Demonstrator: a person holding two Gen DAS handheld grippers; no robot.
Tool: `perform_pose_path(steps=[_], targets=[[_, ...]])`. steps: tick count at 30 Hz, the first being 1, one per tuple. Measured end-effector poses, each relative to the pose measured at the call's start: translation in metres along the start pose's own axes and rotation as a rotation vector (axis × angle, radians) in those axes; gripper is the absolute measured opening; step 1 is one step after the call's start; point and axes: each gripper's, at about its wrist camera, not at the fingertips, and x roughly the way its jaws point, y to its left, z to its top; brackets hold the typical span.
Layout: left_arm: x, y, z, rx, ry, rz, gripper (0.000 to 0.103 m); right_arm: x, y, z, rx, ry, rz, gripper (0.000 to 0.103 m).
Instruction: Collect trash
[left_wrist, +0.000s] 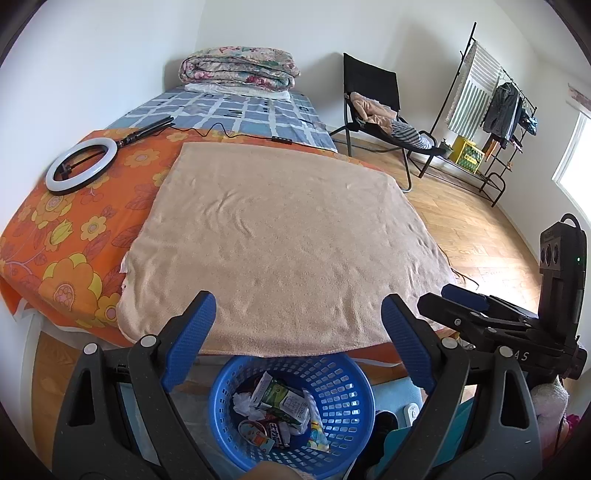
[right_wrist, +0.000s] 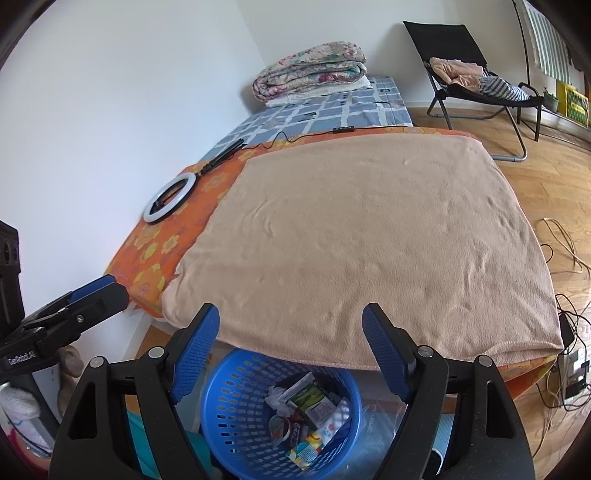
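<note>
A blue plastic basket (left_wrist: 343, 384) stands on the floor at the foot of the bed, below both grippers; it also shows in the right wrist view (right_wrist: 236, 398). It holds trash (left_wrist: 280, 410): crumpled paper, a green and white carton and several wrappers, also seen from the right wrist (right_wrist: 310, 410). My left gripper (left_wrist: 299, 314) is open and empty above the basket. My right gripper (right_wrist: 291, 325) is open and empty, level with the left one. The right gripper shows at the right edge of the left wrist view (left_wrist: 480, 310).
A beige towel (left_wrist: 280, 236) covers the near end of the bed over an orange flowered sheet (left_wrist: 74, 236). A ring light (left_wrist: 83, 162) lies at the left. A folded quilt (left_wrist: 240, 68), a black chair (left_wrist: 373, 103), a clothes rack (left_wrist: 491, 103) and floor cables (right_wrist: 569, 332) surround it.
</note>
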Motion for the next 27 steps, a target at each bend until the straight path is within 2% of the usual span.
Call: perform_pose_path(steps=[20,23,27], targets=[[-0.005,-0.002,0.014,0.011,-0.028,0.027,0.094,0.001,0.001,-0.001,0.009,0.001,0.000,0.080],[-0.007,0.000,0.012,0.013,-0.040,0.036,0.099,0.001,0.001,-0.001,0.008,0.000,-0.001,0.080],[-0.006,0.002,0.011,0.016,-0.047,0.042,0.100,0.001,0.001,-0.001,0.009,0.003,-0.002,0.080]])
